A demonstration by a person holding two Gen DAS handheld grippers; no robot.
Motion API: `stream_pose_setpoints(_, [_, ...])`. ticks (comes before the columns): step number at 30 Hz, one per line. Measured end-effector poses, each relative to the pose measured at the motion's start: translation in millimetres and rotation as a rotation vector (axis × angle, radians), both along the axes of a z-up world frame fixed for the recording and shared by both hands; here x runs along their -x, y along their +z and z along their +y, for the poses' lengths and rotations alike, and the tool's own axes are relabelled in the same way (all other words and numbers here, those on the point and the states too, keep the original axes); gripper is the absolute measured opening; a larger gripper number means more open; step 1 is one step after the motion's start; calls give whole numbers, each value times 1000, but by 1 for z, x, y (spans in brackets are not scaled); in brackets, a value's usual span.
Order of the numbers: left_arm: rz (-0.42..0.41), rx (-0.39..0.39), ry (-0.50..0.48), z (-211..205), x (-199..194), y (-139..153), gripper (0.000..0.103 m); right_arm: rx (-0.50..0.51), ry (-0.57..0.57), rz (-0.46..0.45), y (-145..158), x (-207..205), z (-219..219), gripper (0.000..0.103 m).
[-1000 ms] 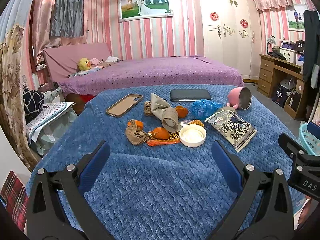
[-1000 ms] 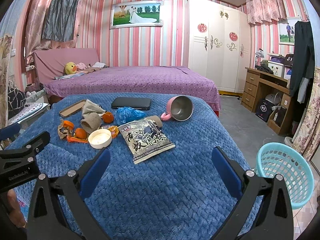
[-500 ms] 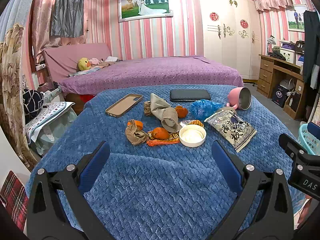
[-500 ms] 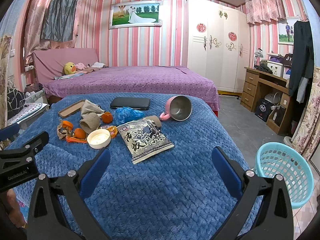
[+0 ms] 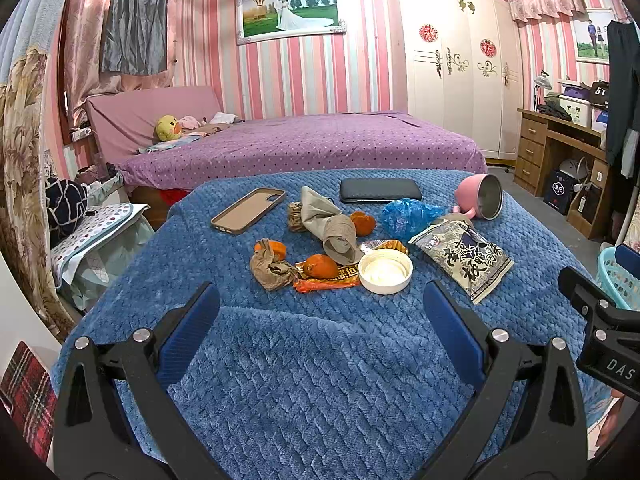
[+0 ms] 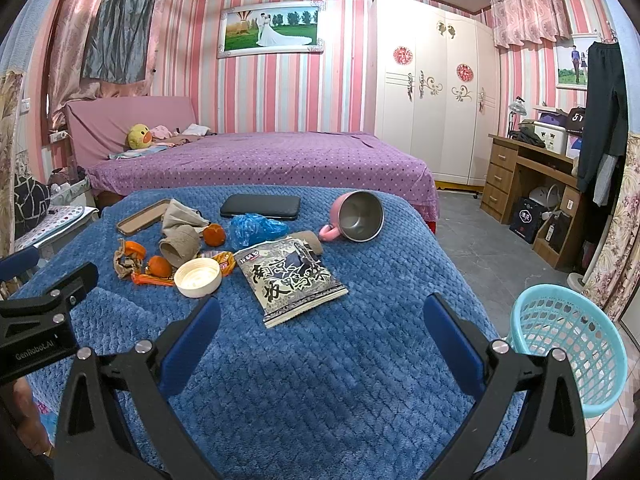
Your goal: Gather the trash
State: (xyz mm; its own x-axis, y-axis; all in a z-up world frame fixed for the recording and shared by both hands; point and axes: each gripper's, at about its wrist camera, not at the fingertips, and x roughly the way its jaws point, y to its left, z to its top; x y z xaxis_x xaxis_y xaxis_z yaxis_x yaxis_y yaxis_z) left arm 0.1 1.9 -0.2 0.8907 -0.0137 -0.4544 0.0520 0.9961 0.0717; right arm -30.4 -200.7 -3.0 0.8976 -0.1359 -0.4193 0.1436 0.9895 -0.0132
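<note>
Nothing has been collected yet, as far as the views show: the blue basket on the floor off the blanket's right edge looks empty, and all the litter lies on the blue blanket. The left gripper and right gripper both hover over the near edge with jaws spread wide, holding nothing. Toward the far half lie the snack bag, an orange wrapper, orange peels, a white lid and a crumpled blue bag. The phone case, dark wallet and tipped pink cup probably stay. Every pick-up remains.
</note>
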Motion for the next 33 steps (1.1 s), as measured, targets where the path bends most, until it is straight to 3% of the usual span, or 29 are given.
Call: stream_pose_setpoints(33, [-8,-5,-3,0,-1,2,98,-7,-17,13,-4,-5,-11,99])
